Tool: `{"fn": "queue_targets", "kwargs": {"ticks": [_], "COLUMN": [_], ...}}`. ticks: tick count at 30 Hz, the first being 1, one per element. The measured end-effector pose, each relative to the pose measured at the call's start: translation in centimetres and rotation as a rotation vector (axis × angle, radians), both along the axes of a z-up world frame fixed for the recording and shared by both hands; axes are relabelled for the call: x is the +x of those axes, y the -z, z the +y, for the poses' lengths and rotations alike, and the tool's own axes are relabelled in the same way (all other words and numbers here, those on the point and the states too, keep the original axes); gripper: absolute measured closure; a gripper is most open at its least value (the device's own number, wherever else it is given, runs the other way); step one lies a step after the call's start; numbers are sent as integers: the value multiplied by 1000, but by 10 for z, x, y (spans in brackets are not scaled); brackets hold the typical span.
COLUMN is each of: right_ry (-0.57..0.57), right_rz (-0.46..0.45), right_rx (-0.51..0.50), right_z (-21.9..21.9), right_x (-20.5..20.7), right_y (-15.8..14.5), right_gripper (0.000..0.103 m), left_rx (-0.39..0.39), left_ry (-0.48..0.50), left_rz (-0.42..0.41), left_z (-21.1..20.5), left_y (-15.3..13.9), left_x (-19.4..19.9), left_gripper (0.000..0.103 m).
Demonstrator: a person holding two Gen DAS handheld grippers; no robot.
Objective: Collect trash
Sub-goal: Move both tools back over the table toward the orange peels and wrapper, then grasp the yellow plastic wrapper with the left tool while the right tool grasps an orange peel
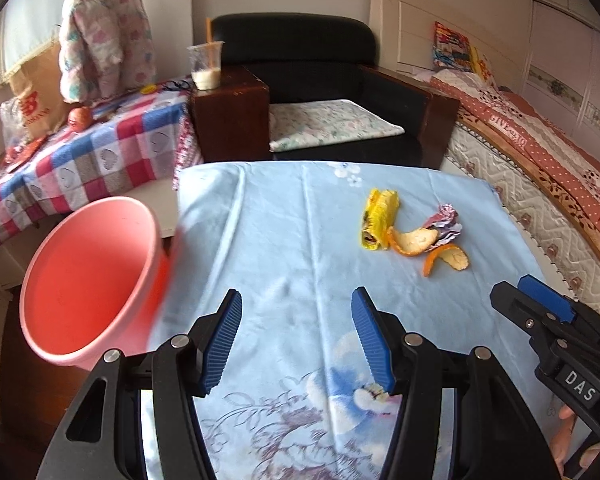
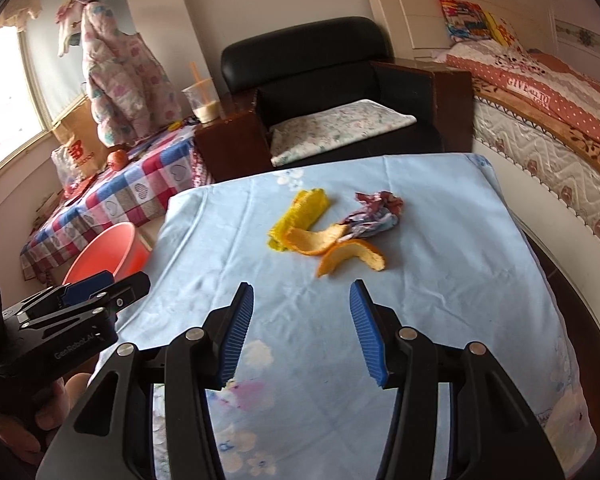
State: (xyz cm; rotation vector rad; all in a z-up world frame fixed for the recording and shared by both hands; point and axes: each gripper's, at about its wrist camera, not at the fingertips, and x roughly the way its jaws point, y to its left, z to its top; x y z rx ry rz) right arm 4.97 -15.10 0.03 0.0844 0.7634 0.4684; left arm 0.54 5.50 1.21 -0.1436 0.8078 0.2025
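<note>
On the desk (image 2: 440,280) lie a wrapper (image 2: 304,218), a crumpled paper (image 2: 376,214) to its right, and two peels (image 2: 332,246) just before them. A bucket (image 1: 88,280) stands left of the desk, an armchair (image 1: 320,92) behind, a bed (image 1: 540,152) right.

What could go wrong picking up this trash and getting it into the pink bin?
The orange peels, yellow wrapper and crumpled wrapper lie touching, so a grab may drag a neighbour along. They sit on a loose wrinkled blue cloth, which the right gripper might pinch. The pink bin stands beside the table's edge, so a dropped piece could miss it.
</note>
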Motion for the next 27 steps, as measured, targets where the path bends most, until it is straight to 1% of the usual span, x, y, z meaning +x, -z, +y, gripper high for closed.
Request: {"fn": "queue_targets", "kwargs": {"ticks": [7,13,18,22,27], "right_ry": [66,84,55,10,-43], "right_rz": [40,68,84,95,85], "right_rx": [-16,-33,-55,-69,-115], "right_z": [-17,-20,-13,-6,4], "right_x": [22,43,62,77,90], "right_y": [12,22,29,32,35], "right_gripper": [52,52,52,52,52], "left_rx": [-39,-57,-71,-89,-113], "left_ry": [96,140,181,219,222], "left_rz": [30,78,89,113,156], "left_z": [-14,-25,-27,-27,-24], "left_y": [13,26,28,31,44], "left_x": [37,72,99,124,156], "left_gripper": [47,47,47,47,53]}}
